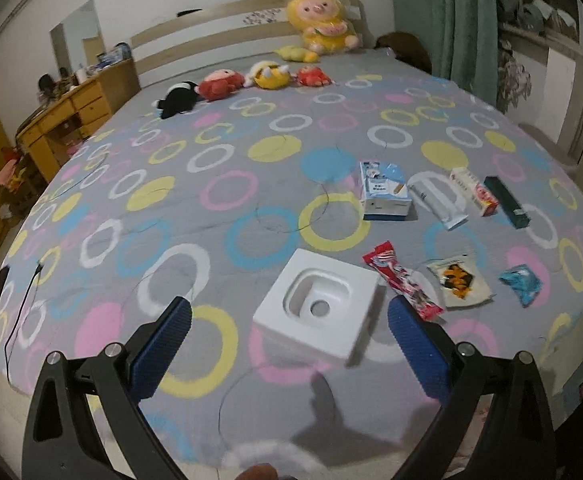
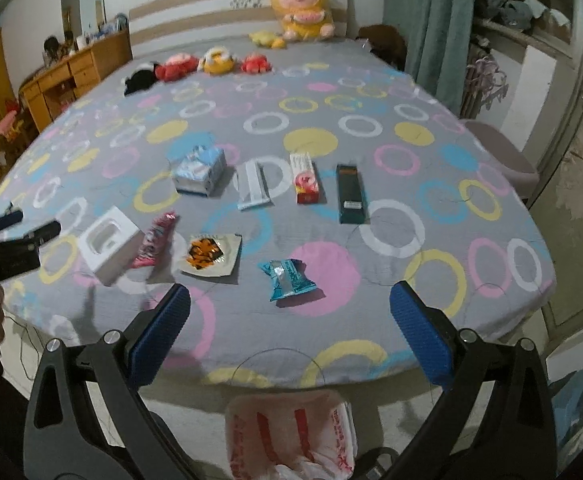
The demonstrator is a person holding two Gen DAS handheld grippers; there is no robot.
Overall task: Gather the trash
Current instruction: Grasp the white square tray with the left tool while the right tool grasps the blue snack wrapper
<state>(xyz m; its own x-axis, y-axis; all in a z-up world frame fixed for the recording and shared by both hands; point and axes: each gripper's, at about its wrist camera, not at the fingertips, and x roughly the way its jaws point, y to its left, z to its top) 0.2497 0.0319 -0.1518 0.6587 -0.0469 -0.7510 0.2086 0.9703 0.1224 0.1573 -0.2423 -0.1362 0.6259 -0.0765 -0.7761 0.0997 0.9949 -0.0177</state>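
Trash lies in two rows on the bed. A white moulded box insert (image 1: 319, 304) (image 2: 106, 242) sits just ahead of my left gripper (image 1: 289, 318), which is open and empty. Beside it lie a red wrapper (image 1: 401, 280) (image 2: 155, 238), an orange-and-white packet (image 1: 457, 280) (image 2: 208, 258) and a blue wrapper (image 1: 521, 282) (image 2: 289, 280). Farther back are a blue-white carton (image 1: 383, 192) (image 2: 201, 172), a white tube (image 1: 437, 200) (image 2: 253, 186), a red-white box (image 1: 475, 192) (image 2: 306, 178) and a dark teal box (image 1: 507, 202) (image 2: 351, 194). My right gripper (image 2: 290, 310) is open, near the blue wrapper.
A bin lined with a red-and-white plastic bag (image 2: 291, 436) stands on the floor below the bed's near edge. Plush toys (image 1: 247, 80) lie by the headboard. A wooden dresser (image 1: 67, 120) is at the left, a curtain (image 1: 443, 16) and a stool (image 2: 507, 152) at the right.
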